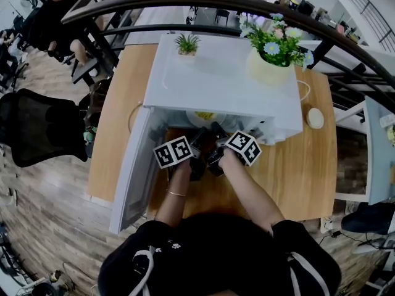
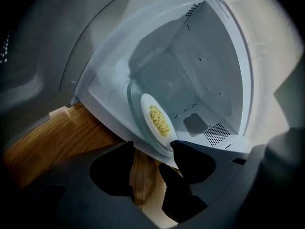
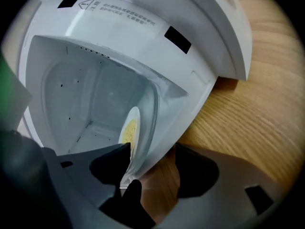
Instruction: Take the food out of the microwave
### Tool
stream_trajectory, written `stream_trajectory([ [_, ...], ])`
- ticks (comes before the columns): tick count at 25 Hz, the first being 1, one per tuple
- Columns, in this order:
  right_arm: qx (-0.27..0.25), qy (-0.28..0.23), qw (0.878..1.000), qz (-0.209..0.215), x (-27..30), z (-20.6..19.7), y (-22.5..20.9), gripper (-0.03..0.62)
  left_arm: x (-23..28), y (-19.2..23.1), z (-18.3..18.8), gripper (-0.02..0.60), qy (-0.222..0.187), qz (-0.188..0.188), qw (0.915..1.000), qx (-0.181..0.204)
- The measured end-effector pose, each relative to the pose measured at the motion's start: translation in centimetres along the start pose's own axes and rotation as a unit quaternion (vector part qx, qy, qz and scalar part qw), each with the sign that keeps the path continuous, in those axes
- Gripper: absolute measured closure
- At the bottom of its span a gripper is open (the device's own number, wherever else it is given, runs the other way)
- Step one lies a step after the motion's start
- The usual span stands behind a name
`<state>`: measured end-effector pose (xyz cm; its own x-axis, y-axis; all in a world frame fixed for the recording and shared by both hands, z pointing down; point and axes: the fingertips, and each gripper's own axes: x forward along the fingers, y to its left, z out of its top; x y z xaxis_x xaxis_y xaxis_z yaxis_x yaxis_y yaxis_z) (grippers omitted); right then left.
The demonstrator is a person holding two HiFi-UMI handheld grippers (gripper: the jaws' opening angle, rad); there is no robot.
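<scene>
Head view: A person leans over a light wooden table [image 1: 302,165], reaching both hand-held grippers to the open front of a white box-shaped microwave [image 1: 222,79] at frame centre.
Door: The microwave's white door [image 1: 133,171] stands swung open toward the lower left of the frame.
Food: A round white plate [image 2: 153,128] carrying a flat yellow patch of food [image 2: 159,120] sits inside the cavity on the clear glass turntable [image 2: 129,97], near the front opening.
Left gripper: The left gripper [image 2: 151,151] fills the bottom of the left gripper view. Its 2 dark jaws are spread apart and grip nothing. Bare table wood shows in the gap. The right-hand jaw's tip sits at the plate's near rim; contact cannot be confirmed.
Right gripper: The right gripper [image 3: 152,151], at the bottom of the right gripper view, also has its 2 jaws parted. The microwave's lower front edge and table wood lie in the gap. The left-hand jaw overlaps the plate's rim, but the plate is not clamped.
On top: 2 pots stand on the microwave, a small green plant [image 1: 187,44] at upper left and a cream pot of blue and white flowers [image 1: 271,57] at upper right.
Surroundings: A black mesh office chair [image 1: 37,128] sits at the left edge. A small round white object [image 1: 315,117] lies on the table right of the microwave.
</scene>
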<state>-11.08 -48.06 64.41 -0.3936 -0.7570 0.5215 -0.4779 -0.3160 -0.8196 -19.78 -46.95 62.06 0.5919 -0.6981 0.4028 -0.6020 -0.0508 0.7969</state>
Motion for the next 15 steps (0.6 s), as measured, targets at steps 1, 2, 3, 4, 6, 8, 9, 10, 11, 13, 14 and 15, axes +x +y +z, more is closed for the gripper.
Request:
stream_trajectory([
  [1,0.003,-0.001,1.0,0.0,0.3,0.1,0.0,0.315,0.1,0.0,0.0,0.341,0.001,-0.001,1.0,-0.001],
  [2,0.007,-0.001,1.0,0.0,0.5,0.1,0.0,0.315,0.2,0.1,0.0,0.341,0.002,-0.002,1.0,-0.001],
  [3,0.012,0.0,1.0,0.001,0.7,0.1,0.0,0.315,0.2,0.2,0.0,0.341,0.003,-0.002,1.0,-0.001],
  [4,0.019,0.0,1.0,0.002,0.8,0.0,0.0,0.317,0.2,0.2,-0.1,0.341,0.004,-0.002,1.0,-0.002],
  [6,0.027,0.0,1.0,0.005,0.8,-0.1,0.0,0.321,0.2,0.3,-0.2,0.341,0.006,-0.004,1.0,-0.004],
  [8,0.028,0.002,1.0,0.007,0.6,-0.2,0.0,0.332,0.1,0.3,-0.3,0.341,0.006,-0.005,0.9999,-0.008],
  [9,0.027,0.004,1.0,0.007,0.5,-0.3,0.1,0.338,0.0,0.3,-0.3,0.341,0.005,-0.005,0.9999,-0.009],
  [10,0.026,0.006,1.0,0.006,0.4,-0.4,0.1,0.343,-0.1,0.3,-0.2,0.341,0.005,-0.006,0.9999,-0.009],
  [11,0.025,0.007,1.0,0.006,0.2,-0.5,0.1,0.345,-0.1,0.2,-0.2,0.341,0.004,-0.007,0.9999,-0.009],
  [13,0.022,0.008,1.0,0.004,-0.2,-0.6,0.1,0.346,-0.2,-0.1,-0.1,0.341,0.002,-0.01,0.9999,-0.008],
  [14,0.02,0.008,1.0,0.006,-0.4,-0.6,0.1,0.351,-0.3,-0.3,-0.1,0.341,0.001,-0.012,0.9999,-0.009],
  [15,0.018,0.007,1.0,0.008,-0.7,-0.7,0.2,0.367,-0.4,-0.5,-0.1,0.341,0.0,-0.013,0.9999,-0.01],
])
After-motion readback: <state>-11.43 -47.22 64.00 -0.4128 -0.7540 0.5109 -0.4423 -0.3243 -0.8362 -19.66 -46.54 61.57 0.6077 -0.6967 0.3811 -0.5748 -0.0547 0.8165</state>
